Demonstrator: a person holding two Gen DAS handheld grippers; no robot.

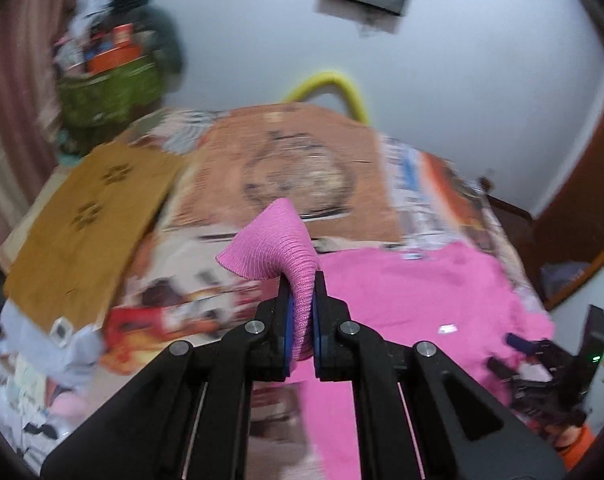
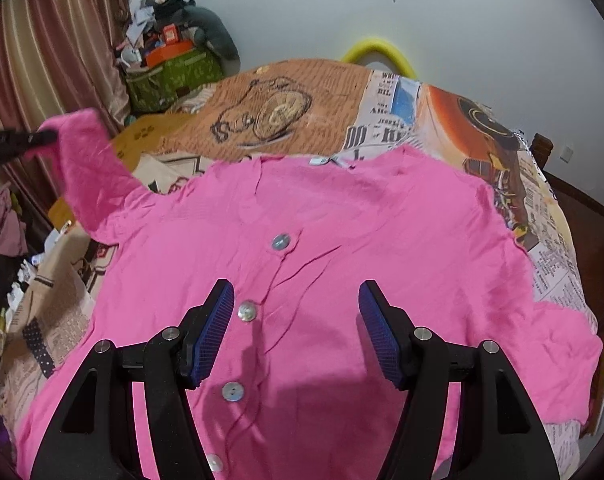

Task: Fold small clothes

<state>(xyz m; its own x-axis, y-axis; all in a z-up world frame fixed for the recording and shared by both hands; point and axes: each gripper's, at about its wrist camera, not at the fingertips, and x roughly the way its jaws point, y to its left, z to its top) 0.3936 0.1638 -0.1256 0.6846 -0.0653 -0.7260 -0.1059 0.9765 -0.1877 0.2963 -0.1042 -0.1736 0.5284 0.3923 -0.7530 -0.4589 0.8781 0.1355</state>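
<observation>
pink cardigan, buttoned down the front, lies spread face up on the bed, over a bedspread printed like newspaper pages. its collar points to the far wall and its hem comes toward the right wrist camera. most of the body is flat, with light creases near the row of buttons.

the step in hand looks like the first sleeve fold. the left tongs are closed tight on the ribbed cuff of one sleeve, which sticks up out of the pads in a twisted cone. in the right wrist view that sleeve is lifted clear of the bed at the left side of the garment, while its shoulder end joins the body on the bedspread.

the right tongs stand about half open and hold nothing. they hover low over the lower front of the cardigan, one pad on each side of the button line; i cannot tell whether the pads touch the cloth.

the next move, as i judge it, calls for carrying the cuff across the chest and laying the sleeve flat on the body. the right tongs could press the front down so that the cloth does not drag along. letting go too high would likely leave the sleeve bunched.
</observation>
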